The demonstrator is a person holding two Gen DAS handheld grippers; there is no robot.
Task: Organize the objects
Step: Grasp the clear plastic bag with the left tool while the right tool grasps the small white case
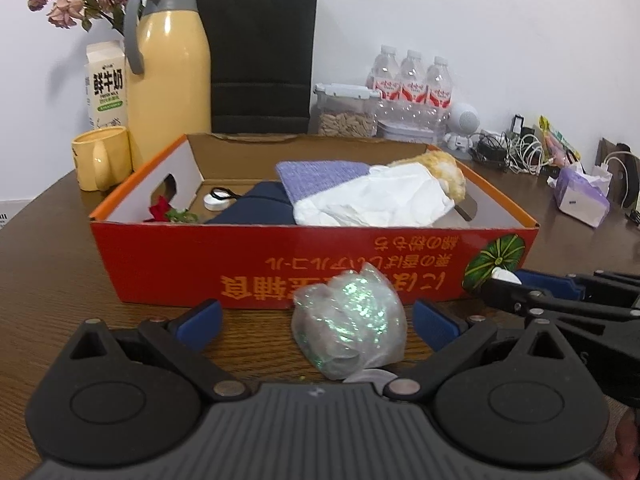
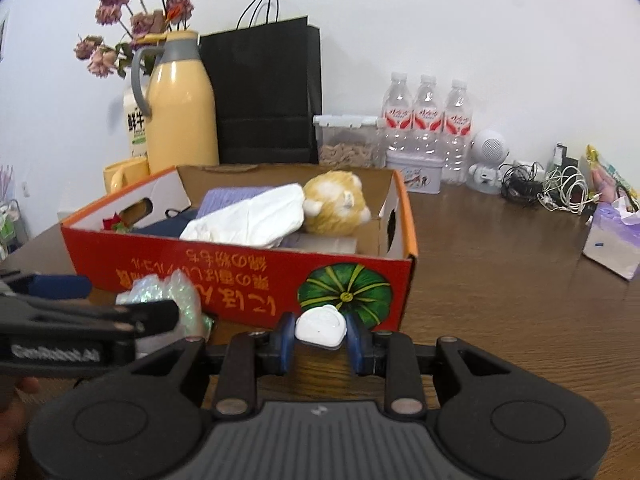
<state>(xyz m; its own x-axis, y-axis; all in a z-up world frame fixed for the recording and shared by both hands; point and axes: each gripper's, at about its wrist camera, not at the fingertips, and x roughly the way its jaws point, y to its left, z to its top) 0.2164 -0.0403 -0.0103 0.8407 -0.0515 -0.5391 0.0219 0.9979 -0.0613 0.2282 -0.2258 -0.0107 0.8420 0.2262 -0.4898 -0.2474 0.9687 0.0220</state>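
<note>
Left gripper (image 1: 316,322): held low over the wooden table (image 1: 52,280), its blue-padded fingers spread wide apart; nothing is clamped
Iridescent bag (image 1: 348,322): a crumpled clear plastic bag with green shimmer, seen lying on the table between the left fingers, with a gap to each pad; it sits just in front of the red box
Right gripper (image 2: 321,338): closed onto a small white case (image 2: 321,326), which is pinched between the two blue pads
White case position: held just in front of the near right corner of the box, before the printed green pumpkin (image 2: 346,294); whether it rests on the table cannot be told
Red box (image 1: 256,256): an open cardboard carton with orange rims and upside-down yellow lettering, placed in the middle of the table
Box contents: a white cloth (image 1: 372,200) is laid over a lilac knitted piece (image 1: 316,180) and a dark blue fabric (image 1: 256,208); an orange-and-white plush toy (image 2: 338,202) is seen at the right end, a red rose (image 1: 162,208) and a small white round item (image 1: 212,201) at the left end
Behind the box: a yellow thermos jug (image 1: 172,76), a yellow mug (image 1: 102,158), a milk carton (image 1: 106,84), a black paper bag (image 1: 260,56), a clear container (image 1: 346,110), three water bottles (image 1: 412,80)
Right side of the table: tangled cables (image 2: 552,190) and a purple tissue pack (image 2: 614,240) are seen well apart from the box
</note>
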